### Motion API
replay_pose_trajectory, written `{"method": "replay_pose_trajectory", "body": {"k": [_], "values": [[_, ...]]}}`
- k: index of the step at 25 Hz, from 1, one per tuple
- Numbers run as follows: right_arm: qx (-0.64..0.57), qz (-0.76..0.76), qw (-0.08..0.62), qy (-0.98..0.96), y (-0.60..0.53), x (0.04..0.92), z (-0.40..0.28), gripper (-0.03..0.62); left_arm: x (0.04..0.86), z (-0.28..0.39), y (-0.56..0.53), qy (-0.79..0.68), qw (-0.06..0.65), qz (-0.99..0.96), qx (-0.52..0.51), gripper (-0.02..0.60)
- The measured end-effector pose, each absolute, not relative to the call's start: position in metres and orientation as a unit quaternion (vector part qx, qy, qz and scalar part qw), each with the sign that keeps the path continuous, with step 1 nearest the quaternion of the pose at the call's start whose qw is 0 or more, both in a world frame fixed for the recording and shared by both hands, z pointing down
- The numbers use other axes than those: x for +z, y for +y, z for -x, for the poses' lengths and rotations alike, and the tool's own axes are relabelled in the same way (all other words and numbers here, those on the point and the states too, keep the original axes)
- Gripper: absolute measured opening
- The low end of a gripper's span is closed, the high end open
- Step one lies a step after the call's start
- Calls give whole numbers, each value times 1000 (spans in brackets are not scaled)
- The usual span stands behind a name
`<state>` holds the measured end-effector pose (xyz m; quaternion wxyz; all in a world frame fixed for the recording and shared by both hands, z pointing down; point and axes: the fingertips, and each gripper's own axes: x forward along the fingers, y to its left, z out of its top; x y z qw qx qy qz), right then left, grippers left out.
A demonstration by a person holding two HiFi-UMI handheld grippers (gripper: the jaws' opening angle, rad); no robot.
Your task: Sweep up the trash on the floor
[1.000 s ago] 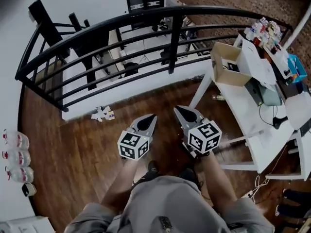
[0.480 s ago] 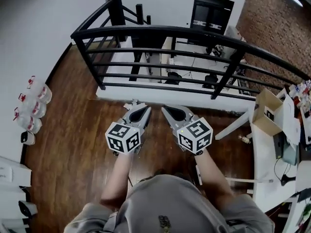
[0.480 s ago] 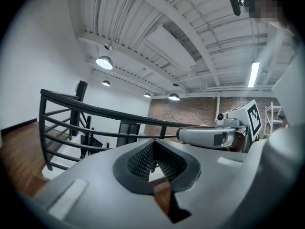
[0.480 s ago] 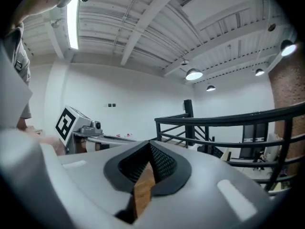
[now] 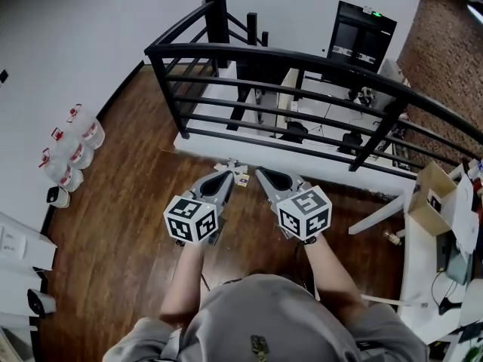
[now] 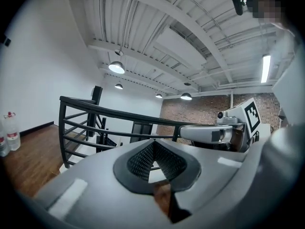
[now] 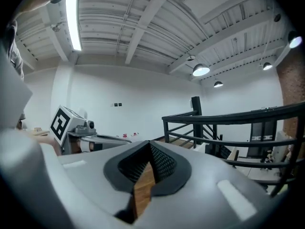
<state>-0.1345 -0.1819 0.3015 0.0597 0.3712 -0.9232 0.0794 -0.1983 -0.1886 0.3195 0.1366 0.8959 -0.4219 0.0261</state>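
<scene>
The trash (image 5: 241, 174) is a small heap of crumpled white paper scraps on the wooden floor, at the foot of the black railing (image 5: 302, 55). In the head view it shows just past and between the tips of both grippers. My left gripper (image 5: 226, 175) and right gripper (image 5: 261, 174) are held side by side at about waist height and point nearly level, well above the floor. Both are shut with nothing between the jaws. The left gripper view shows its closed jaws (image 6: 153, 145) and the right gripper (image 6: 209, 133) beside it. The right gripper view shows its closed jaws (image 7: 149, 148) facing the railing.
Several water jugs (image 5: 72, 153) stand along the white wall at the left. A white table (image 5: 423, 277) with a cardboard box (image 5: 435, 202) is at the right. Beyond the railing the floor drops to a lower level with a black cabinet (image 5: 364, 32).
The view has swung left: the table slid to the right edge and the trash moved from the left to straight ahead of the tips. Both grippers stayed shut, side by side.
</scene>
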Motion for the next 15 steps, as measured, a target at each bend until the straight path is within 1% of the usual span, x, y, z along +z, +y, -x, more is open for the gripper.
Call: {"method": "replay_pose_trajectory", "body": {"k": [15], "values": [[77,-373,57,-923,-191,294,129,0,318,185,-197,-410,134,-902,32,5]]}}
